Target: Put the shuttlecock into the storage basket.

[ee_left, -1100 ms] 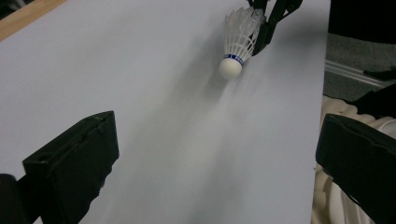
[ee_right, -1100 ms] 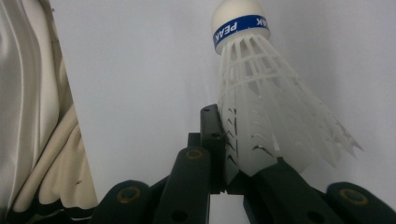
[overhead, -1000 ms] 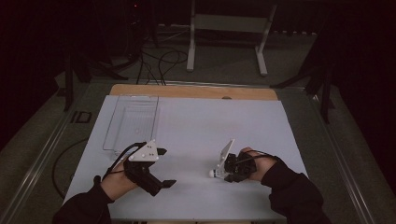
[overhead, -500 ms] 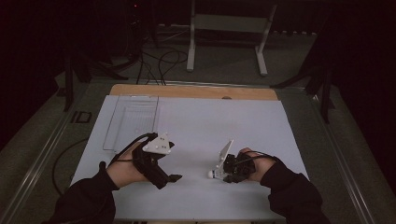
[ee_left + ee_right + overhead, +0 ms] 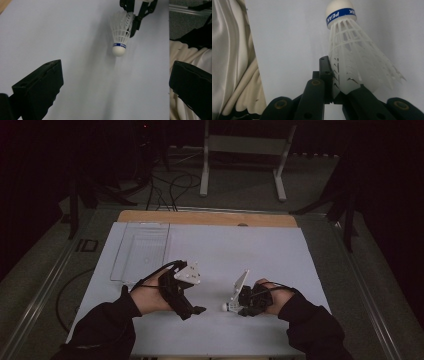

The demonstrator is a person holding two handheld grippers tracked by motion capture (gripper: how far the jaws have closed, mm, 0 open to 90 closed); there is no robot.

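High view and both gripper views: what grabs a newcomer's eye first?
The white shuttlecock with its blue band, pinched by its skirt in the shut right hand-held gripper near the front of the white table. To its left, the left hand-held gripper faces it with jaws wide open. A clear tray lies at the table's far left.

The right gripper lies near the table's near edge, with the shuttlecock between its jaws, cork end pointing away from it toward the left gripper. The left gripper sits apart, to the shuttlecock's left. A wire tray lies beyond the left gripper, toward the far-left part of the table.
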